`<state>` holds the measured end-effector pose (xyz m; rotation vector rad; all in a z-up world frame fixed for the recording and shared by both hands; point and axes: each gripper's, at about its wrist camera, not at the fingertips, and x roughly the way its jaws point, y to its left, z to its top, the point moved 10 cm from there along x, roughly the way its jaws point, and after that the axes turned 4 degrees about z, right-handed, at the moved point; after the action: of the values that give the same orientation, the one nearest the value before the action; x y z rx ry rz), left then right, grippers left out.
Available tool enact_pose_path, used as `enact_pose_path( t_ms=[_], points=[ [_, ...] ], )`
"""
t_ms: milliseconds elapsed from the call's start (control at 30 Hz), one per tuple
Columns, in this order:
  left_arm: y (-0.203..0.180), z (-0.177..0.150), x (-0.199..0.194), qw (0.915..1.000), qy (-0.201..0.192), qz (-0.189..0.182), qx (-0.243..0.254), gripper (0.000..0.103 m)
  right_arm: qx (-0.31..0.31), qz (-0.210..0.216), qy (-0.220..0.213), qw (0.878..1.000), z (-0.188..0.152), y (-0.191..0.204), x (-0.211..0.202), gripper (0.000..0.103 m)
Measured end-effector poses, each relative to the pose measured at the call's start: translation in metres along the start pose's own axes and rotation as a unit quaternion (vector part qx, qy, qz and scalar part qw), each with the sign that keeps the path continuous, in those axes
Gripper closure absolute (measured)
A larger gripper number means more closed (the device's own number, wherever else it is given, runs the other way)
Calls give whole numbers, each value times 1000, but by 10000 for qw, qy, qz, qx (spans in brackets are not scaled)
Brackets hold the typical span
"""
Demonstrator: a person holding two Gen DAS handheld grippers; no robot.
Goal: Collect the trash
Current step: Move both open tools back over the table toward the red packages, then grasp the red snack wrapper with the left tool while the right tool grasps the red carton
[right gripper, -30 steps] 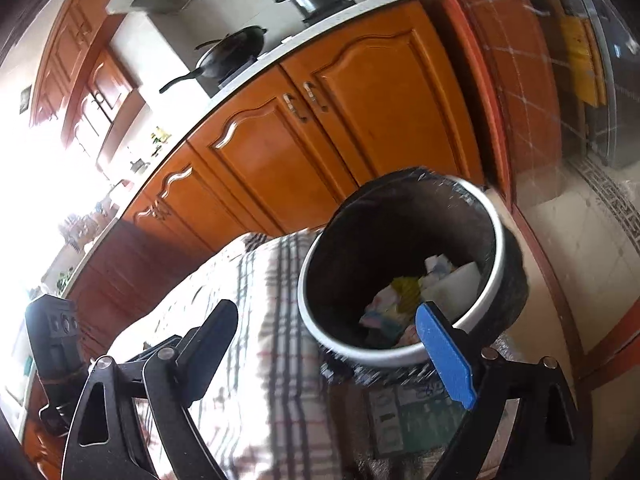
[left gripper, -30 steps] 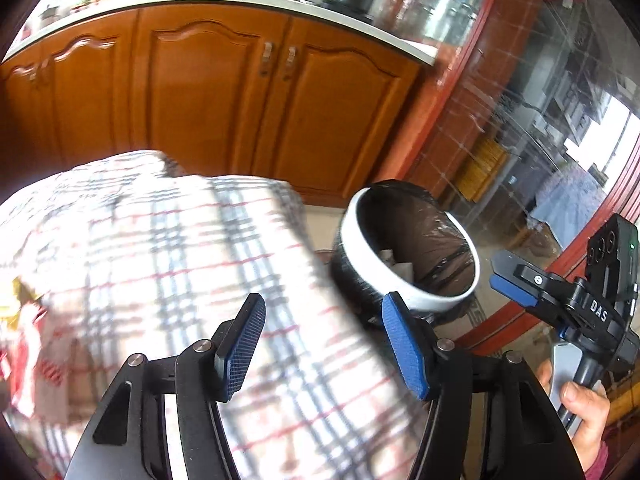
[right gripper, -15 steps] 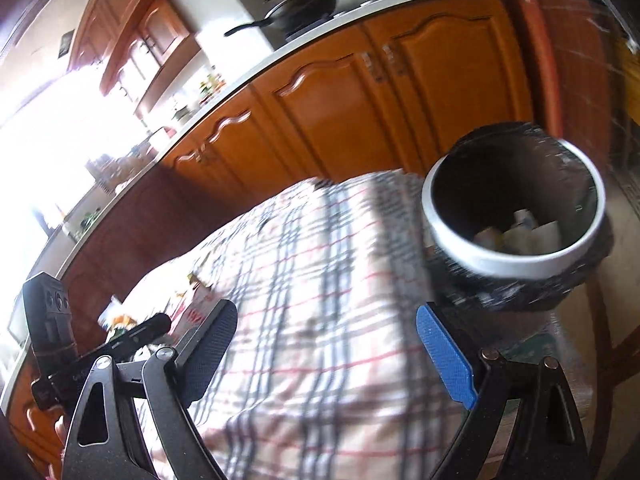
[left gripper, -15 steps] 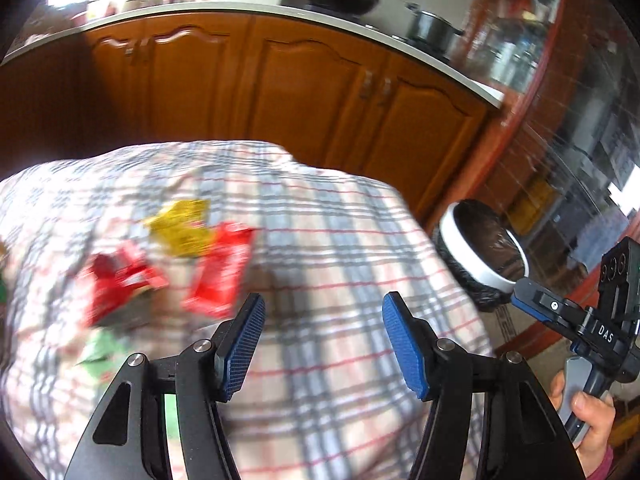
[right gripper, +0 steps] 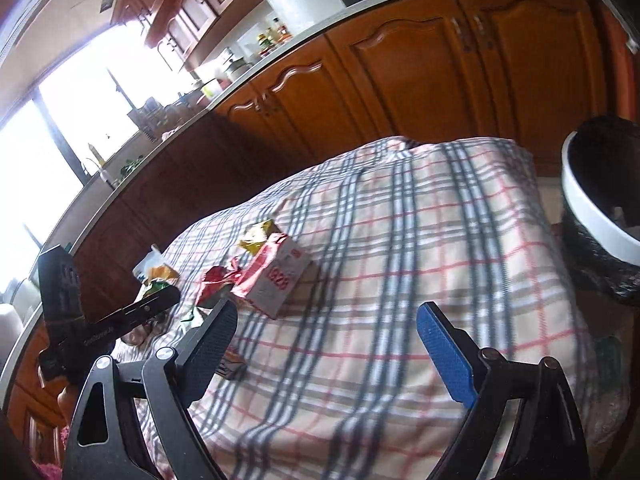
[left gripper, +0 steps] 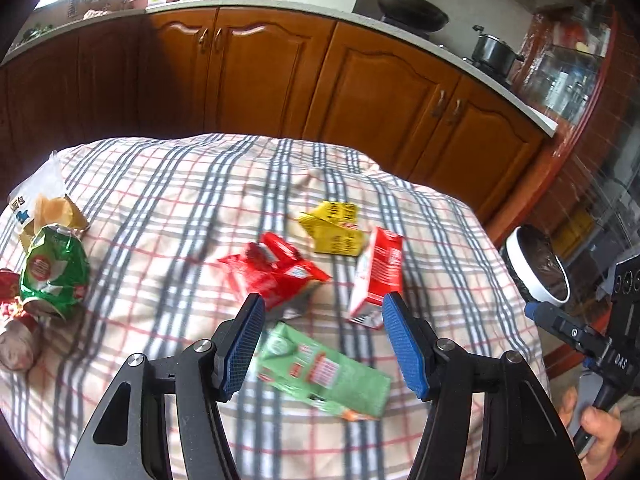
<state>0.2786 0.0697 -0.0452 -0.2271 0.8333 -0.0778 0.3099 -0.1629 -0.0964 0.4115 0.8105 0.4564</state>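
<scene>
Your left gripper (left gripper: 322, 344), spread wide and empty, hangs directly over the green carton (left gripper: 324, 372), which lies slantwise across its jaws; your right gripper (right gripper: 326, 350), equally open and empty, is farther off

The left claw (left gripper: 323, 346) is hovering with its jaws spread wide, gripping nothing. The right claw (right gripper: 326, 354) is likewise gaping wide, carrying nothing.

Blown-out window (right gripper: 60, 128) glare, dim cabinets (left gripper: 260, 68), motion blur, fisheye-bent edges
</scene>
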Motion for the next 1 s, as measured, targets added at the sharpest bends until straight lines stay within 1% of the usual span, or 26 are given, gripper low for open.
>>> enact_pose_path(
  t_ms=[67, 133, 200, 300, 433, 533, 600, 667, 700, 733, 767, 800, 833, 900, 933, 967, 1000],
  points=[
    [2, 7, 5, 10000, 23, 39, 57, 42, -91, 43, 28, 9999, 1, 11, 9, 11],
    [10, 15, 11, 9998, 60, 159, 132, 41, -154, 112, 50, 9998, 3, 24, 18, 11],
    [16, 19, 21, 9996, 171, 171, 160, 39, -208, 148, 119, 9996, 4, 34, 32, 11],
    [23, 22, 37, 9991, 371, 135, 124, 39, -129, 253, 283, 9992, 7, 44, 56, 13],
    [31, 25, 65, 9980, 614, 138, 11, 39, 97, 310, 532, 9981, 7, 47, 92, 16],
    [33, 25, 78, 9973, 725, 130, -38, 40, 259, 261, 705, 9968, 7, 44, 116, 20],
    [34, 26, 92, 9970, 767, 79, -42, 41, 320, 188, 801, 9961, 6, 42, 128, 20],
    [32, 23, 99, 9969, 781, 37, -29, 49, 352, 152, 891, 9953, 4, 42, 139, 21],
    [32, 23, 102, 9969, 791, 42, 3, 62, 346, 121, 950, 9948, 2, 42, 144, 22],
    [31, 24, 104, 9968, 798, 73, 51, 68, 328, 84, 998, 9944, 1, 42, 149, 26],
    [31, 23, 105, 9969, 776, 63, 69, 69, 318, 69, 1034, 9941, -1, 43, 153, 38],
    [30, 24, 104, 9973, 729, 43, 96, 71, 312, 77, 1091, 9935, -4, 41, 155, 45],
    [29, 25, 103, 9975, 687, 27, 136, 75, 352, 221, 1086, 9932, -5, 41, 154, 49],
    [28, 26, 97, 9981, 589, 21, 198, 80, 295, 262, 983, 9944, -3, 40, 144, 60],
    [27, 26, 92, 9983, 536, 31, 218, 81, 236, 254, 911, 9952, 0, 41, 137, 67],
    [23, 28, 85, 9986, 466, 27, 239, 82, 212, 253, 841, 9959, 2, 40, 129, 71],
    [21, 30, 81, 9988, 410, 7, 254, 85, 222, 262, 799, 9962, 5, 38, 123, 73]
  ],
)
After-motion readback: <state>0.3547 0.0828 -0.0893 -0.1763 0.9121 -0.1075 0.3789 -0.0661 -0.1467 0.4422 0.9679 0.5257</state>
